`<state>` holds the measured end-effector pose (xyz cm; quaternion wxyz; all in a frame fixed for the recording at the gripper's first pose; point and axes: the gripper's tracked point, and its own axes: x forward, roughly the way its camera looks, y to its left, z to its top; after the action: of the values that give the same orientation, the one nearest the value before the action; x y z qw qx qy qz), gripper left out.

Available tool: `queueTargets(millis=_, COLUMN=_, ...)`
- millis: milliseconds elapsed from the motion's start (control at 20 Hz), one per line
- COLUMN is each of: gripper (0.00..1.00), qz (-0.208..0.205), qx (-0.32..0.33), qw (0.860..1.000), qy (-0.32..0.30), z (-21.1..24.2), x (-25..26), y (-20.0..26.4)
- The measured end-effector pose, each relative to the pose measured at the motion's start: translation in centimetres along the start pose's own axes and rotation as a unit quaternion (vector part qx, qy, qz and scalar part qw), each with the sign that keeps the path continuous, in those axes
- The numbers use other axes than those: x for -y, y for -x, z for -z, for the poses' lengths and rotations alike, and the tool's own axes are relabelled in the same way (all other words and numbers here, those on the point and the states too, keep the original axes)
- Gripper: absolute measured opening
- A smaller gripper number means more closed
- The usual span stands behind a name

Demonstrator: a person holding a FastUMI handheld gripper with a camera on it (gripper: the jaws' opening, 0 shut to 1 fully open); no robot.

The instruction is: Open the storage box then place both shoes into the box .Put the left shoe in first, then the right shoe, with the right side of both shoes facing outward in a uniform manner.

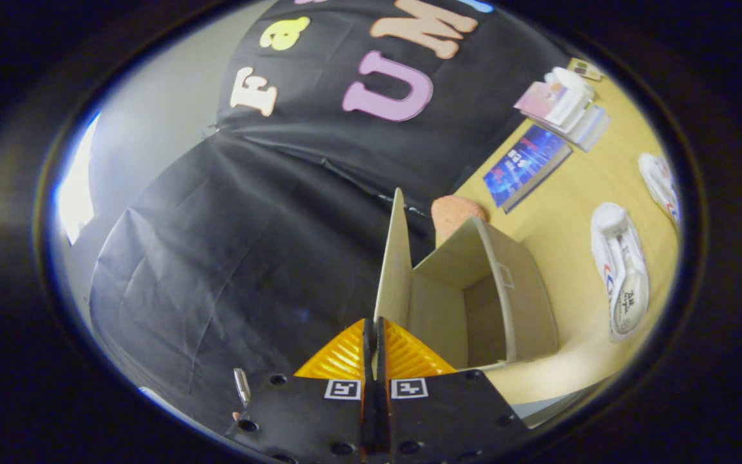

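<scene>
Storage box (pixel 506 290) is standing open on the yellow tabletop (pixel 558 212), its lid (pixel 393 258) raised upright and running edge-on straight ahead of the gripper (pixel 374 338). The fingers are pressing closed on the lid's lower edge, almost no gap between them. The box cavity is lying just to one side of the fingers, empty as far as visible. Nearer white shoe (pixel 619 274) is resting beyond the box on the tabletop, its long axis roughly parallel to the box's side wall; second shoe (pixel 661 183) is sitting farther out, near the table edge. Bare table is showing between box and shoes. Books (pixel 525 166) and a stack (pixel 567 106) are sitting towards the wall; an orange sponge-like lump (pixel 455 212) is behind the box.
</scene>
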<state>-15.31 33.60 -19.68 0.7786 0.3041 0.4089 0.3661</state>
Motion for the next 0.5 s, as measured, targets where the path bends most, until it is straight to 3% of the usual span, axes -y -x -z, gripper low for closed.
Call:
queueTargets(millis=200, gripper=0.03, qz=-0.016, qx=-0.025, qw=0.997, qy=0.071, z=2.0, x=-3.5, y=-2.0)
queueTargets(millis=500, gripper=0.03, qz=-0.043, qx=-0.041, qw=0.992, qy=0.114, z=4.0, x=-7.3, y=-5.2)
